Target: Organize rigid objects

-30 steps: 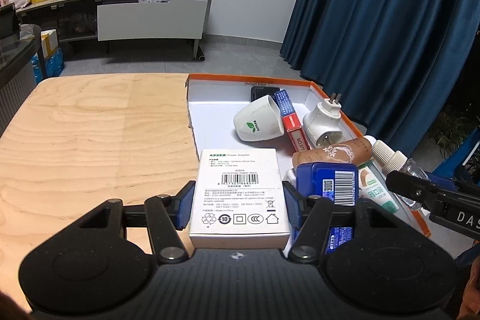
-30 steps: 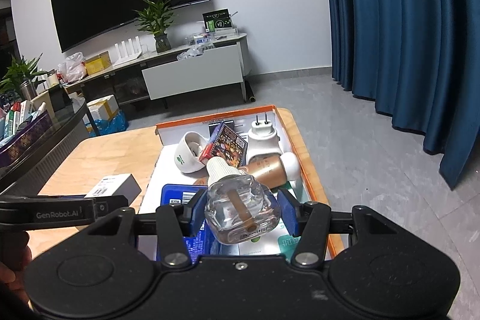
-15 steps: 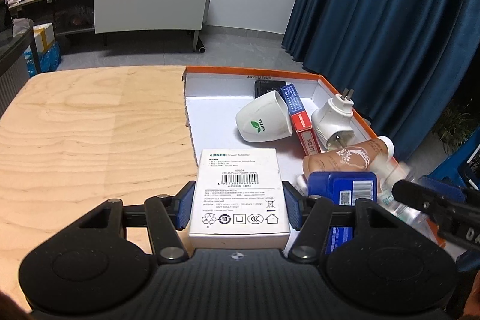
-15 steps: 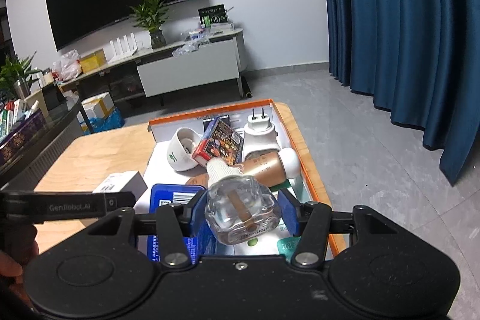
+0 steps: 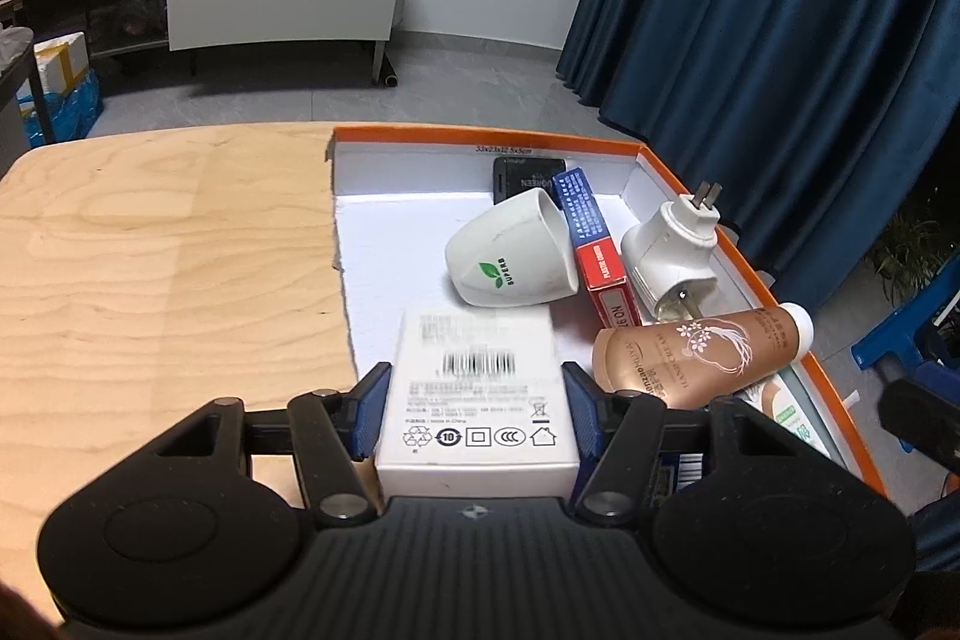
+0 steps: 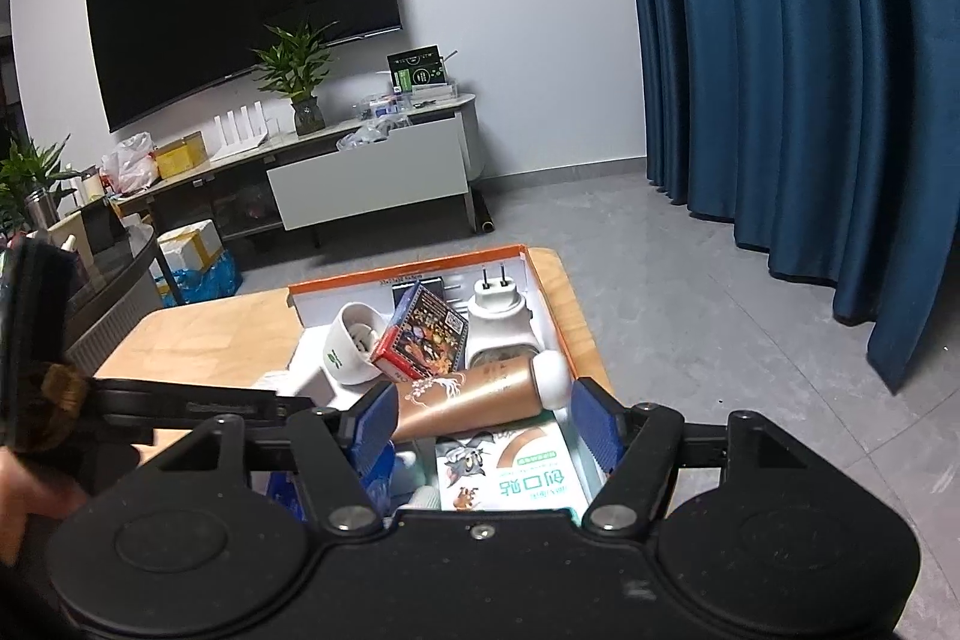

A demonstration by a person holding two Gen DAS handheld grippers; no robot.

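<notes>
- Landmark: orange-rimmed tray [image 5: 636, 149], white inside, sits on the wooden worktop [image 5: 168, 244]. All positions given rel. to it.
- Left hand-held gripper [image 5: 477, 415]: jaws opening. White adapter box [image 5: 477, 388] lies between the blue pads, label up, barcode blurred. Pads appear at or just off the box sides; firm contact can't be confirmed. Box sits over the tray's near-left area, just short of the cup.
- Right hand-held gripper [image 6: 483, 430]: jaws opening, spread, nothing between the pads. Poised above the tray's near end, over a cartoon-printed carton [image 6: 510, 472].
- White cup [image 5: 513, 259]: on its side, mid-tray, green leaf logo facing up.
- Red/blue card box [image 5: 594, 244]: tilted, leaning between cup and plug.
- White plug adapter [image 5: 675, 250]: by the tray's right wall, prongs pointing to the far end.
- Copper tube [image 5: 696, 355], white cap: lying crosswise, near-right of tray, resting on other items.
- Dark flat item [image 5: 528, 175]: against the tray's far wall; type unclear.
</notes>
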